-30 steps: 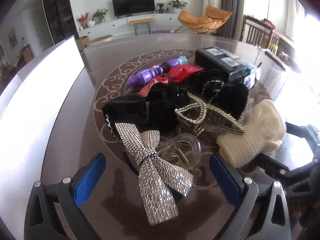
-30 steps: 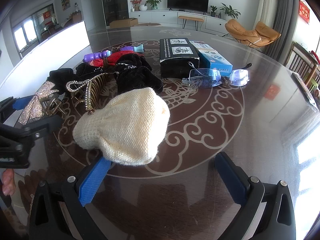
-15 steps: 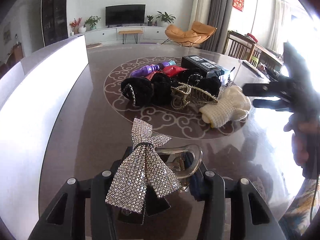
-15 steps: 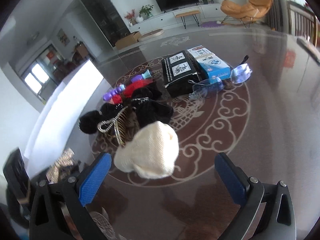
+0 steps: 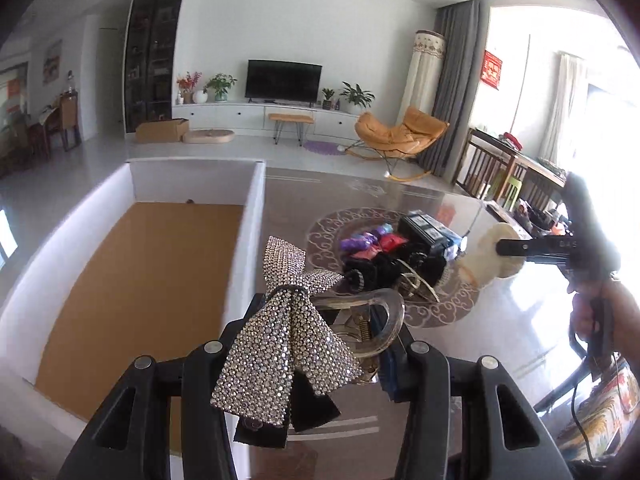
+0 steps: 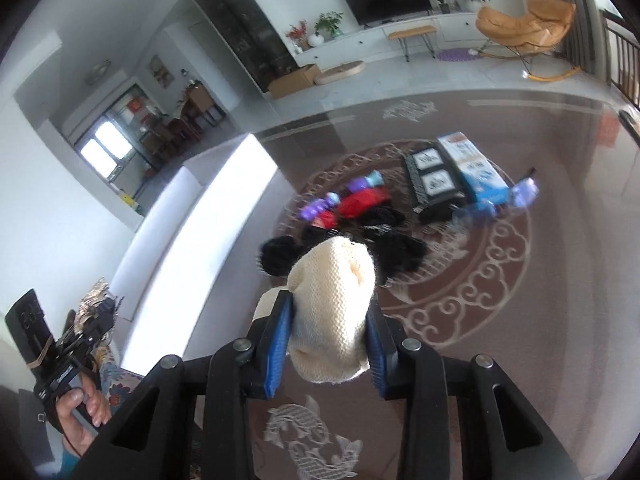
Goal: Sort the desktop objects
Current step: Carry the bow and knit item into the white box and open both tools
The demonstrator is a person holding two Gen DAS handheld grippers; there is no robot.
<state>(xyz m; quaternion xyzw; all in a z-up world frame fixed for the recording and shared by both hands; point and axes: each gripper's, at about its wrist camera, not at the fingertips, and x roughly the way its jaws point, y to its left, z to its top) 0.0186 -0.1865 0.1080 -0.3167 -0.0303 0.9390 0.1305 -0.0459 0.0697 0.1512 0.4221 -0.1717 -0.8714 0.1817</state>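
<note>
My left gripper (image 5: 320, 344) is shut on a clear claw clip (image 5: 384, 312) with a rhinestone bow (image 5: 288, 340). It holds the clip in the air beside the right wall of a white box (image 5: 248, 240). My right gripper (image 6: 328, 344) has its jaws closing, and its blue pads (image 6: 280, 340) press on a cream knitted mitten (image 6: 332, 304) raised above the table. The remaining pile (image 5: 384, 264) lies on the table's round pattern. In the left wrist view the mitten (image 5: 492, 264) hangs at the right in the right gripper (image 5: 520, 246).
The pile holds black scrunchies (image 6: 280, 256), a red item (image 6: 360, 204), a purple one (image 6: 320, 206), a black box (image 6: 434, 176), a blue carton (image 6: 480, 168) and glasses (image 6: 500, 200). The white box has a bare brown floor (image 5: 140, 280). A hand (image 6: 80, 412) holds the left gripper.
The left gripper shut on the bow clip and carried it up and left, next to the white box. The right gripper closed on the mitten and lifted it off the table.
</note>
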